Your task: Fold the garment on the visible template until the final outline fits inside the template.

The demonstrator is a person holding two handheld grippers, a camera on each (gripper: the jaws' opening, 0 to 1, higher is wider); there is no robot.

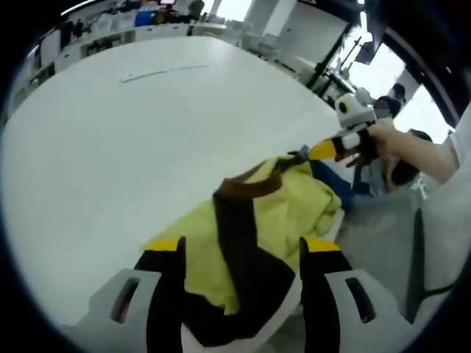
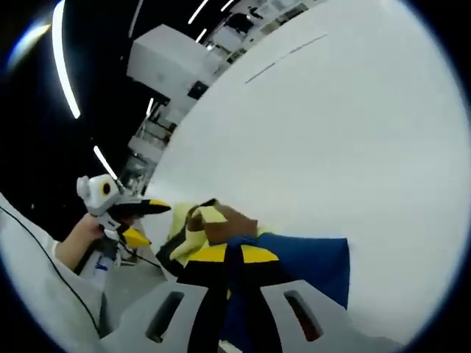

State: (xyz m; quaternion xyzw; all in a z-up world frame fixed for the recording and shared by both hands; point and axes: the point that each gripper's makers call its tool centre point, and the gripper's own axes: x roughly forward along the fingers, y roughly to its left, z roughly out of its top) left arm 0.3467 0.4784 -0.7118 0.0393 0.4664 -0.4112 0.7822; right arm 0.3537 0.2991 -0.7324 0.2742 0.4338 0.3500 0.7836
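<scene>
A yellow garment [image 1: 276, 213] with a brown collar and a dark brown stripe lies bunched at the near edge of the white table [image 1: 132, 140]. My left gripper [image 1: 243, 246] stands open, its jaws wide on either side of the cloth. The right gripper [image 1: 324, 151], held by a hand, meets the garment at the collar end. In the right gripper view my right gripper [image 2: 234, 254] has its yellow tips close together, shut on the garment [image 2: 213, 224] where yellow, brown and blue cloth [image 2: 309, 261] meet. The left gripper [image 2: 146, 222] shows open at the left.
A faint thin line [image 1: 165, 71] is marked far across the table, also seen as a line [image 2: 287, 55] in the right gripper view. Shelves and equipment [image 1: 110, 26] stand beyond the table. Grey floor [image 1: 383, 235] lies past the near edge.
</scene>
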